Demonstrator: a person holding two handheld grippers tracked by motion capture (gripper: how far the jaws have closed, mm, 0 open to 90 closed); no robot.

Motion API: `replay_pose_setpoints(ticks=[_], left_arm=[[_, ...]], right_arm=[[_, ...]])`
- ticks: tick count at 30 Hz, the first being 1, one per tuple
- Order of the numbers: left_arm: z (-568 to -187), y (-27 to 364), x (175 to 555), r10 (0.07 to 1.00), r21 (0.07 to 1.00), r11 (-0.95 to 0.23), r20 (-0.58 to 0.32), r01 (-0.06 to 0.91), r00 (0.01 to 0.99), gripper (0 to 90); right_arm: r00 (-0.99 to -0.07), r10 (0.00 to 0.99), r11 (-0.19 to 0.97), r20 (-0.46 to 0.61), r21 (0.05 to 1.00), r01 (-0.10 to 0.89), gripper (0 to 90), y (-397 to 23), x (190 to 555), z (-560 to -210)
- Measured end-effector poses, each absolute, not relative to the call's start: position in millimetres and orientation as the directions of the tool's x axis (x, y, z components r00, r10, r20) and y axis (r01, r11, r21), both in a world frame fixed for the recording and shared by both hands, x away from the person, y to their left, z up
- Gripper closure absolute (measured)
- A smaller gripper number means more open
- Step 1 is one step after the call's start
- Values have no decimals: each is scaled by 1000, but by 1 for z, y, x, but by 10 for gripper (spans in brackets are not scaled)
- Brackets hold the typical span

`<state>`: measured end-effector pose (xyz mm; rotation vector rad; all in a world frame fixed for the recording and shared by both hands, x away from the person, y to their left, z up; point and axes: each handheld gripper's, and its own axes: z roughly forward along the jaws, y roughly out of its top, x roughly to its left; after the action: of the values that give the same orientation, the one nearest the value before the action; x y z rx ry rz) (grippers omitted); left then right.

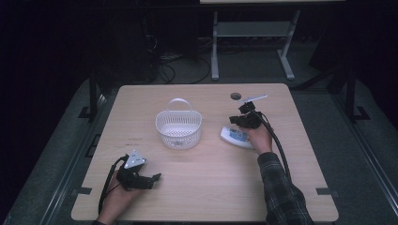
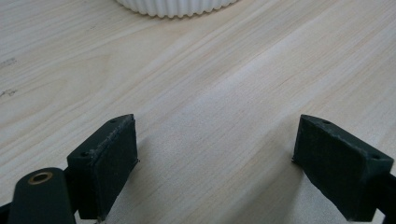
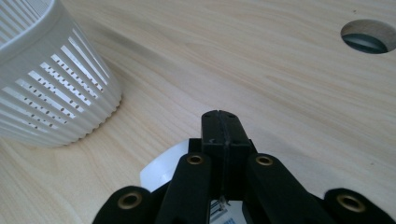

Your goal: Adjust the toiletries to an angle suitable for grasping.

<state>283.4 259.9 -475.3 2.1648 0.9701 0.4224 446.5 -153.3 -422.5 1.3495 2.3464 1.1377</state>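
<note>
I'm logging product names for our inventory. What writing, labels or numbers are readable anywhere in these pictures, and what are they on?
None can be read.
White packet under the right hand-held gripper: a blue printed patch, too small and blurred to read.
Its edge in the right gripper view: fine print, mostly hidden.
Table: faint dark marks, not legible.
White basket: no text.

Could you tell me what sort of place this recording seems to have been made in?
Probably a lab or workshop set up for recording, not a home. A light wooden table with a round cable hole stands on grey carpet in a dark room, loose cables lie on the floor behind it, and a metal-framed bench stands beyond.
</note>
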Motion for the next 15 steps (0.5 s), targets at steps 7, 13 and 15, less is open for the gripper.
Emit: replay_pose_setpoints(ticks=[7, 13, 15], left_arm=[[-475, 260, 283, 745, 723, -464, 6, 512, 667, 127], [-475, 260, 283, 744, 723, -465, 7, 511, 668, 127], [-475, 260, 283, 744, 723, -465, 7, 511, 668, 127]], right_arm=[[-560, 808, 302, 182, 688, 660, 896, -144, 451, -432], [-552, 813, 306, 184, 672, 674, 896, -141, 454, -439], [-555, 811, 310, 184, 670, 675, 896, -141, 455, -441]])
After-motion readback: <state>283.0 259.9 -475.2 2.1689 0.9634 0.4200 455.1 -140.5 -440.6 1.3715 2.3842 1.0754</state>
